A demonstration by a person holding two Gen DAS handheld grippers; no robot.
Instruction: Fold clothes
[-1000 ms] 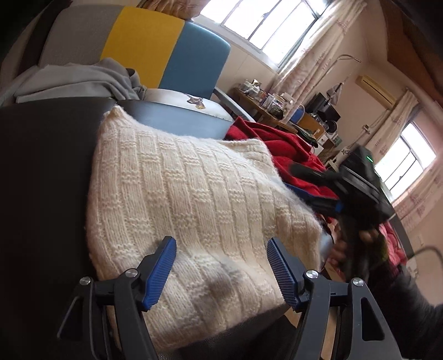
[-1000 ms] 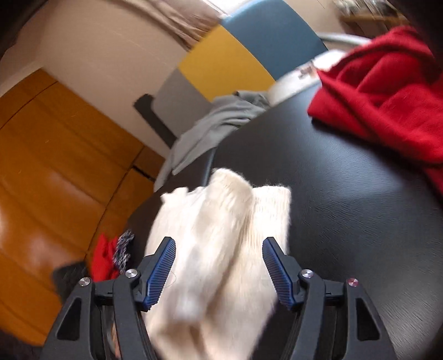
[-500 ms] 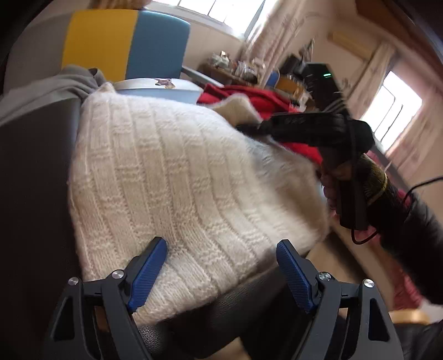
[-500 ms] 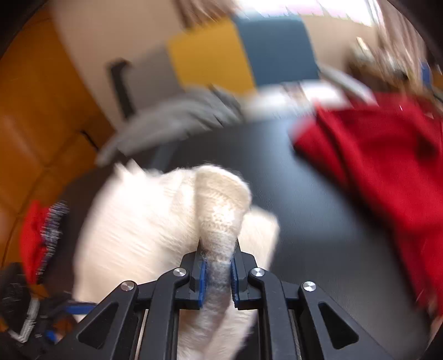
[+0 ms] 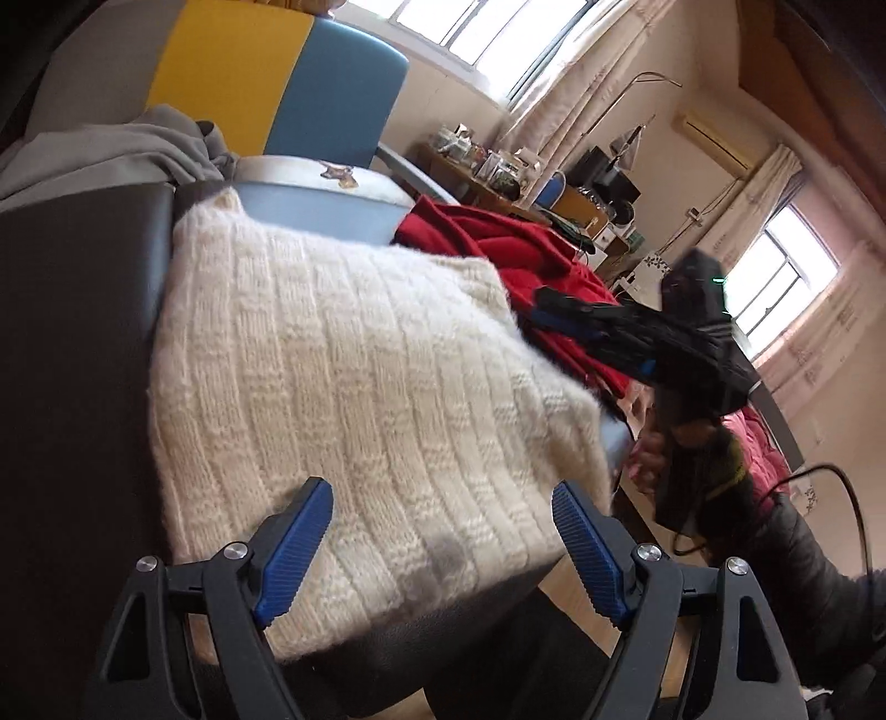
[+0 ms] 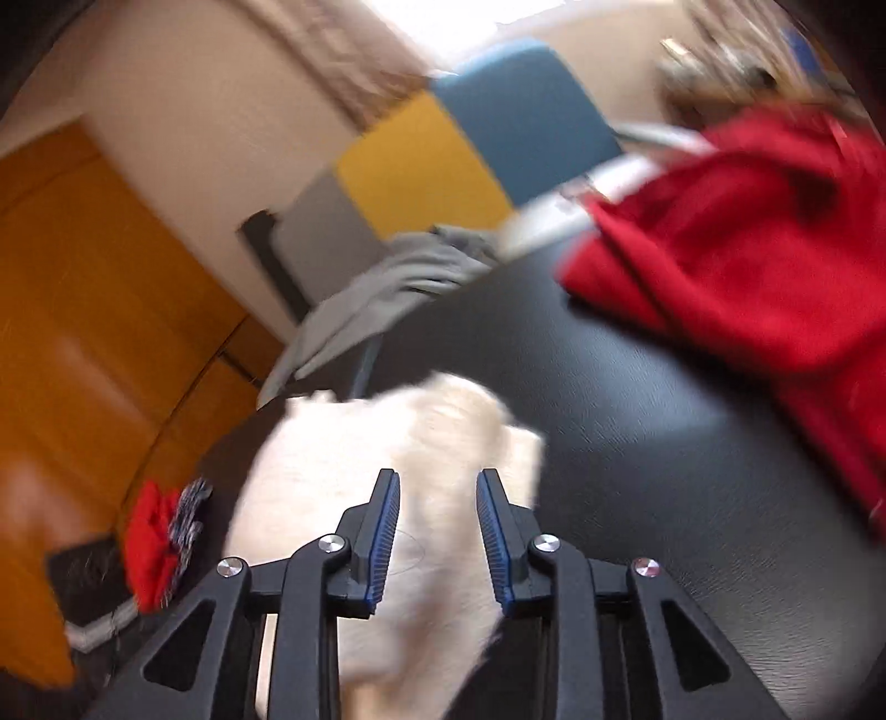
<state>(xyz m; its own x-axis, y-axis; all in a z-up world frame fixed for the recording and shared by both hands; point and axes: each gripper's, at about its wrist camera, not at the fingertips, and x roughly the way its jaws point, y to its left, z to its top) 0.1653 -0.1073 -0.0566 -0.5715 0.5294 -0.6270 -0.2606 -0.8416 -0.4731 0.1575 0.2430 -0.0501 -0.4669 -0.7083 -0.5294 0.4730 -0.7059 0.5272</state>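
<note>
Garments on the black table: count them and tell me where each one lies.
3. Cream knit sweater at the near edge, red garment beyond it, grey garment draped at the far corner. Others may be hidden.

The landmark is the chair [image 5: 310, 83] with a grey, yellow and blue back, standing behind the black table [image 5: 72, 343]. On the right of the chair, against the wall, a wooden desk [image 5: 470, 183] carries many small things, too small to name. Above the chair is a bright window [image 5: 476, 39] with pale curtains [image 5: 581, 88]. On the left of the chair, in the right wrist view, stands an orange wooden cabinet [image 6: 83, 310].
</note>
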